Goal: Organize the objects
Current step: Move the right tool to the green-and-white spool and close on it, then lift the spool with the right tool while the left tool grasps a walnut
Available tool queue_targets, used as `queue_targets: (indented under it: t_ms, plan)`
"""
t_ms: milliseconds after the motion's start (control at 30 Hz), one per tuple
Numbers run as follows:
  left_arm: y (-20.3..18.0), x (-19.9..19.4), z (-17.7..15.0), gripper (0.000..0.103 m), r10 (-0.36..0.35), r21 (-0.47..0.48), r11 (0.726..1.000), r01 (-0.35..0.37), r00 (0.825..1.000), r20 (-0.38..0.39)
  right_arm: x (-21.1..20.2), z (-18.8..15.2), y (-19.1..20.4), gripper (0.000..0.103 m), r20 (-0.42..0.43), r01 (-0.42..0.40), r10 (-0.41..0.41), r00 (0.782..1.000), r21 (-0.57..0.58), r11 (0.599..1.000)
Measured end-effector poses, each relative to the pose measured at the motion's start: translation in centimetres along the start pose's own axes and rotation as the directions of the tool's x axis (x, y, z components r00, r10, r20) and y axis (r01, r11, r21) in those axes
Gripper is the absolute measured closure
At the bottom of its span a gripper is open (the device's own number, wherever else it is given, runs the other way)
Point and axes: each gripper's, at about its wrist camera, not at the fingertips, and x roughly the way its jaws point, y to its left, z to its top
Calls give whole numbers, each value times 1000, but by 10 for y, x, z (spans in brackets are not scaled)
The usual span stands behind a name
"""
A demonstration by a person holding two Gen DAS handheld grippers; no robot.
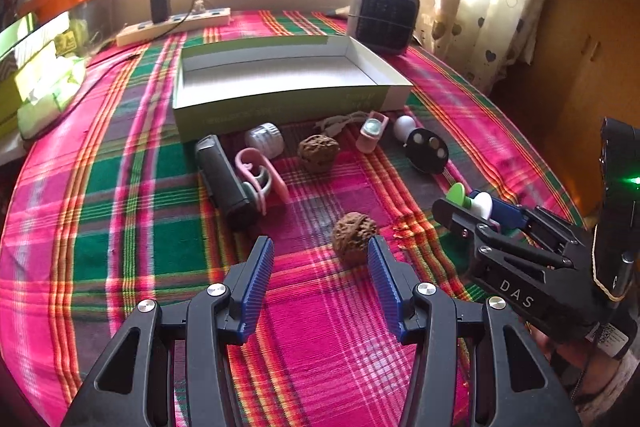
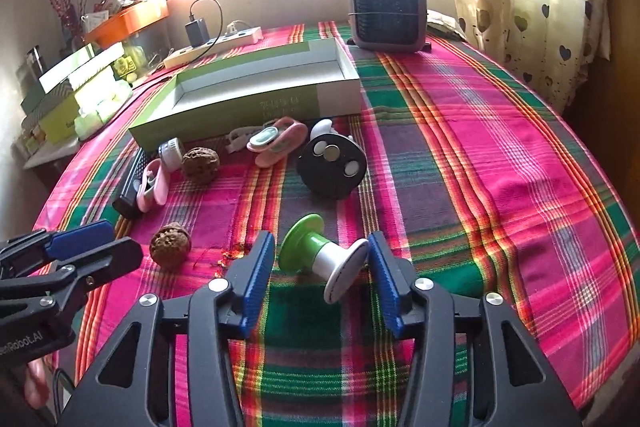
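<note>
Stood spread, the left tool (image 1: 320, 247), angled down at the plaid-covered tabletop (image 1: 120, 227), nothing between its blue pads (image 1: 256, 279). Just past its right fingertip lay a walnut (image 1: 354, 235), untouched on the cloth.

Hovered low to its right, the right tool (image 2: 320, 237), partly spread around a green-and-white spool (image 2: 320, 255) lying on its side. Rested against the right pad (image 2: 384, 279), the spool's white flange; sat just short of the left pad, the green flange. Not yet pinched from both sides, as far as could be seen.

Farther back, scattered in a loose row before an open green box (image 1: 280, 103): a second walnut (image 1: 318, 151), a small white jar (image 1: 266, 139), a black cylindrical device (image 1: 224, 179) with a pink clip (image 1: 260, 175) leaning on it, a pink gadget (image 1: 372, 131), and a black disc with three round inserts (image 2: 332, 167). Showed only its bare white floor, the box.

Behind the box, near the window, stood a small grey fan heater (image 2: 386, 15) and lay a power strip (image 1: 172, 25) with a black charger plugged in.
</note>
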Motion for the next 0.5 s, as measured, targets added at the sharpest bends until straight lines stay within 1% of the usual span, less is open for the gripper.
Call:
queue_targets:
  t_ms: [100,233,367,500]
  plan:
    - [-6,4,2,55,-25,29,999,25,1000,-7,0,-2,-2,58,-1,-3,3,1000,-2,1000]
    - [-12,14,3,55,-58,45,997,60,997,-45,-1,-3,-2,58,-1,-8,8,1000,-13,1000]
    - [-15,16,4,55,-61,67,996,64,997,-54,-4,-5,-5,58,0,-11,11,1000,-18,1000]
    - [-14,22,7,55,-63,69,995,68,995,-71,-4,-5,-5,58,0,-12,12,1000,-27,1000]
